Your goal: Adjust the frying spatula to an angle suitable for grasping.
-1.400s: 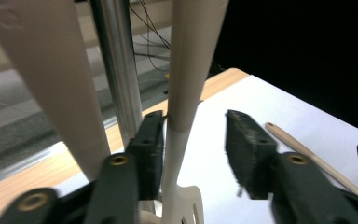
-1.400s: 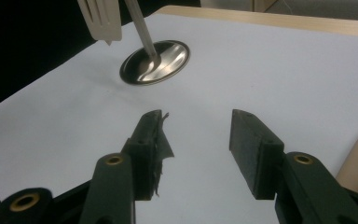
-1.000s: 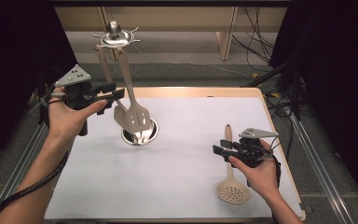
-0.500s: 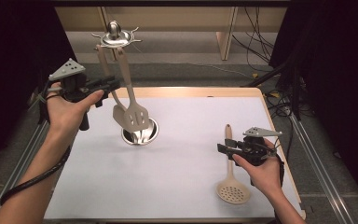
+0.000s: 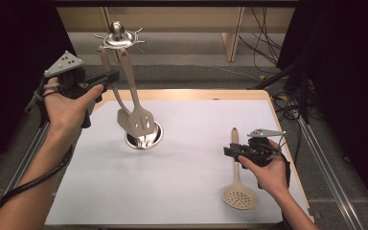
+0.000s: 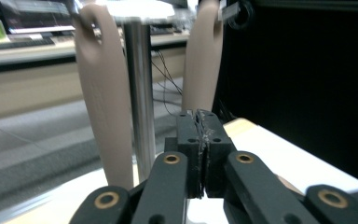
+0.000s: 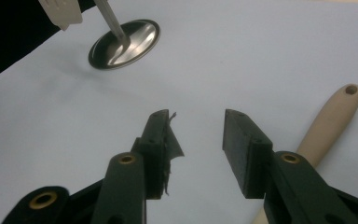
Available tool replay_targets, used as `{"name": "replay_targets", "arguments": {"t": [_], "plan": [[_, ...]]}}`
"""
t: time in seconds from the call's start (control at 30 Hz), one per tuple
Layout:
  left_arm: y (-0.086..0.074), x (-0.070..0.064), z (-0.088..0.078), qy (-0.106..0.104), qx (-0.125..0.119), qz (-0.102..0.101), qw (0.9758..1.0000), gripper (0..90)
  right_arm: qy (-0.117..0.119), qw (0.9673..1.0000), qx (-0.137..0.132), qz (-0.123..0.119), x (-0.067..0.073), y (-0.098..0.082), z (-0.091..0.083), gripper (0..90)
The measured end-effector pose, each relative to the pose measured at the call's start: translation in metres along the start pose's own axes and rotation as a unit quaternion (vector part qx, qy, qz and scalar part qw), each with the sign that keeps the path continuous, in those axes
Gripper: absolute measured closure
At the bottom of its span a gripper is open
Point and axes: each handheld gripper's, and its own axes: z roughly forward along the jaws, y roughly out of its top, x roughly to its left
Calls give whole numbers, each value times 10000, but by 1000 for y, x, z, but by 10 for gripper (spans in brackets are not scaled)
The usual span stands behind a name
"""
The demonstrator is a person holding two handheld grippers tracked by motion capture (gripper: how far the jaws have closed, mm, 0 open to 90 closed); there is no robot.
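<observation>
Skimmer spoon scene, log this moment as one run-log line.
left hand-held gripper: shut, empty, beside utensil rack | right hand-held gripper: open, jaws just closing, nothing between | skimmer spoon: flat on table

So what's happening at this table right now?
A person works with two handheld grippers at a utensil stand where a slotted turner hangs. The left gripper has just closed on nothing beside the hanging handles. The right gripper, jaws partly closed and empty, sits by a skimmer spoon lying on the white table.
</observation>
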Motion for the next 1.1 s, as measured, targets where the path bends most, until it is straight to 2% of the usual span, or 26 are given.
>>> {"name": "replay_targets", "arguments": {"t": [0.1, 0.13, 0.17, 0.2, 0.27, 0.3, 0.37, 0.47, 0.5, 0.6, 0.63, 0.67, 0.7, 0.77, 0.87, 0.9, 0.93, 0.97, 1.0, 1.07, 1.1], "plan": [[9, -1, 1, 47, -135, 6, 9999, 886, -29, 10000, 13, 9, 0, -2, -2, 643], [12, 0, 1, 91, -172, 17, 9998, 886, 19, 9997, -15, 229, 3, -3, -2, 644], [14, 0, 2, 111, -212, 25, 9997, 887, -76, 9999, 10, 115, 2, -4, -4, 645], [16, 0, 1, 210, -210, -27, 9996, 888, 23, 10000, -13, 61, 0, -4, -3, 645], [21, 2, 3, 250, -258, 11, 9994, 889, -95, 9999, -23, 42, 0, -4, -5, 646], [22, 3, 4, 277, -266, 3, 9993, 889, -40, 10000, -5, 89, 1, -4, -6, 646], [24, 6, 5, 322, -285, -12, 9991, 889, -91, 9999, 8, 96, 1, -4, -6, 646], [25, 11, 6, 385, -319, 21, 9987, 890, -87, 9999, 10, 99, 2, -4, -6, 646], [25, 11, 5, 475, -292, -19, 9984, 891, -122, 9999, 12, 61, 2, -4, -7, 646], [24, 12, 4, 458, -294, -183, 9984, 891, -140, 9998, 55, 88, 2, -4, -7, 645], [24, 12, 4, 485, -286, -177, 9983, 891, -120, 9997, 83, 199, 4, -4, -7, 645], [24, 12, 4, 489, -284, -186, 9982, 891, -115, 9997, 90, 207, 4, -5, -7, 645], [24, 12, 4, 509, -284, -166, 9982, 892, -108, 9997, 95, 194, 4, -5, -7, 645], [24, 13, 4, 582, -312, -54, 9978, 892, -162, 9999, 45, -19, 2, -5, -7, 645], [23, 15, 4, 596, -338, -85, 9976, 892, -187, 9998, 31, -15, 1, -5, -8, 645], [23, 16, 4, 620, -337, -79, 9975, 893, -126, 9997, 61, 181, 3, -5, -8, 645], [24, 17, 4, 635, -329, -86, 9974, 893, -163, 9999, -2, 11, 1, -5, -8, 645], [24, 18, 4, 645, -330, -76, 9973, 893, -176, 9998, -2, 7, 0, -5, -8, 645], [24, 19, 4, 661, -328, -89, 9972, 893, -138, 9998, -15, 175, 2, -6, -8, 645], [24, 21, 4, 681, -328, -86, 9971, 893, -162, 9997, 55, 199, 2, -5, -9, 645], [24, 20, 4, 678, -306, -181, 9971, 893, -174, 9996, 74, 206, 1, -5, -9, 645]]}}
